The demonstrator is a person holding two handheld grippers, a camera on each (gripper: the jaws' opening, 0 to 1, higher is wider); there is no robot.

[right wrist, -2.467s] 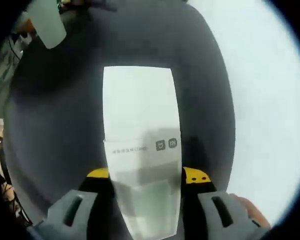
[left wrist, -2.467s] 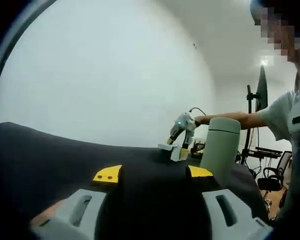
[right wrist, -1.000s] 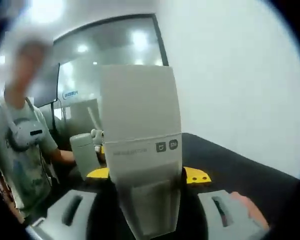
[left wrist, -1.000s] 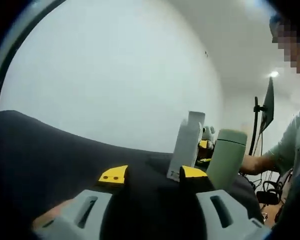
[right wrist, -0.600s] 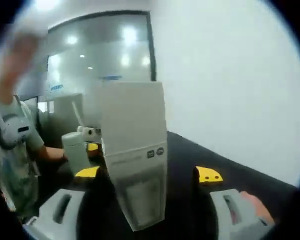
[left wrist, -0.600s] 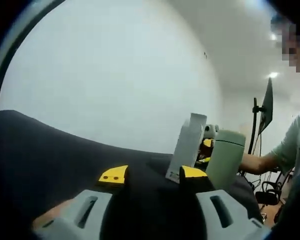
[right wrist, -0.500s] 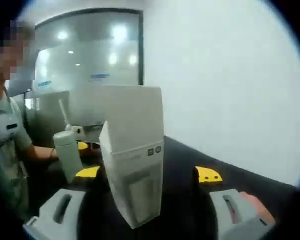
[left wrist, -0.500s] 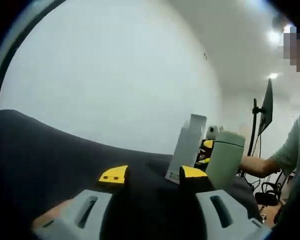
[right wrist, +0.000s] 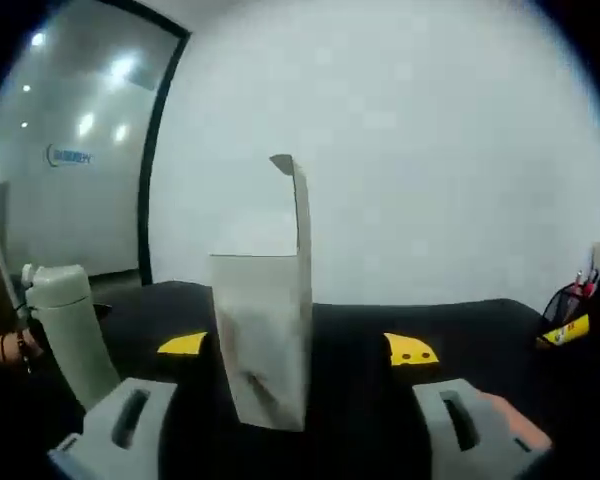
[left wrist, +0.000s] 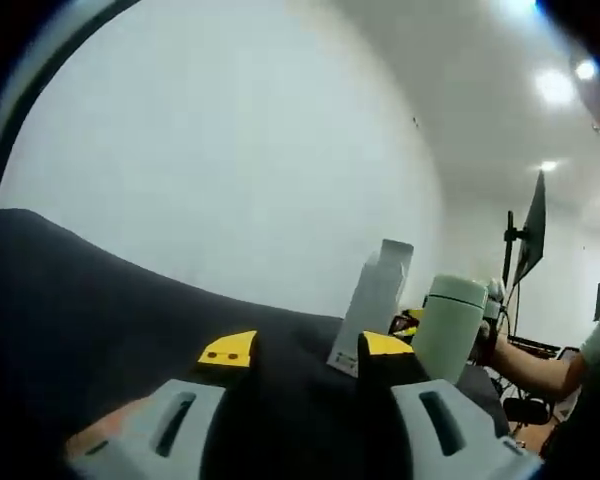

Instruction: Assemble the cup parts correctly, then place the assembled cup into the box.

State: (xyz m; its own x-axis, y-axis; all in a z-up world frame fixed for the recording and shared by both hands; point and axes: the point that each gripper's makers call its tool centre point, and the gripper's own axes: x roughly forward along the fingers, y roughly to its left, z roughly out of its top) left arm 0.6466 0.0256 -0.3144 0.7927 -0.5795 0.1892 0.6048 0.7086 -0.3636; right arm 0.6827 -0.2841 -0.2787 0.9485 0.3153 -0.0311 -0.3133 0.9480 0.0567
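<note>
two things on the bench: pale green cup (left wrist: 448, 330) and white box (right wrist: 263, 335), both sitting upright on the dark bench (left wrist: 100, 320)
cup: looks put together already, lid on the body, so i'd guess the assembly half is done. can't see the seam well enough to swear the lid is fully seated
where the cup is: just beside the box, not in it. in the right claw view it's off at the left edge (right wrist: 68, 330), and something of the person's hand seems to be close behind it, too blurry to say if it's touching
box: stands on end with its top flap up, so the mouth looks open. no claw is on it
left claw (left wrist: 300, 350): jaws apart, nothing between them, low over the bench and aimed toward the box (left wrist: 372, 305) and cup
right claw (right wrist: 298, 348): jaws spread wide too, holding nothing. the box sits in front of it, in the gap as seen from the camera, but the pads aren't touching it
what's left: pretty much the whole second half imo, pick up the cup and get it down into the box
watch out for: that box looks light and tall, might tip when the cup goes in, so one claw may need to steady it
</note>
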